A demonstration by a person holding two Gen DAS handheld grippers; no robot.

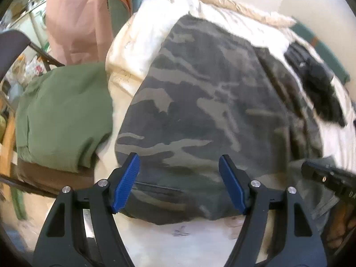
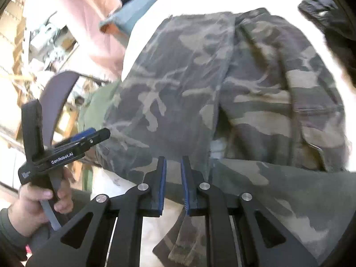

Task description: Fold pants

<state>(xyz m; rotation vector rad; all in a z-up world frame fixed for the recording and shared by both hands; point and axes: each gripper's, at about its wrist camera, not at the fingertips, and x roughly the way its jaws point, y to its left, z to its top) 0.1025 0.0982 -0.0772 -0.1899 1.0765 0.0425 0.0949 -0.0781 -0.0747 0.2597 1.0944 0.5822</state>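
Note:
Camouflage pants lie spread on a white sheet. My left gripper hovers open over their near edge, its blue pads wide apart with nothing between them. In the right wrist view the pants fill the middle, and a fold on the right is lifted toward the camera. My right gripper is nearly closed, and a strip of camouflage fabric hangs out from between its pads. The left gripper shows at the left, held by a hand. A black finger of the right gripper shows at the left view's right edge.
A folded green garment lies left of the pants. Pink cloth hangs behind it. A black item rests on the sheet at the far right. A dark chair back and clutter stand at the left.

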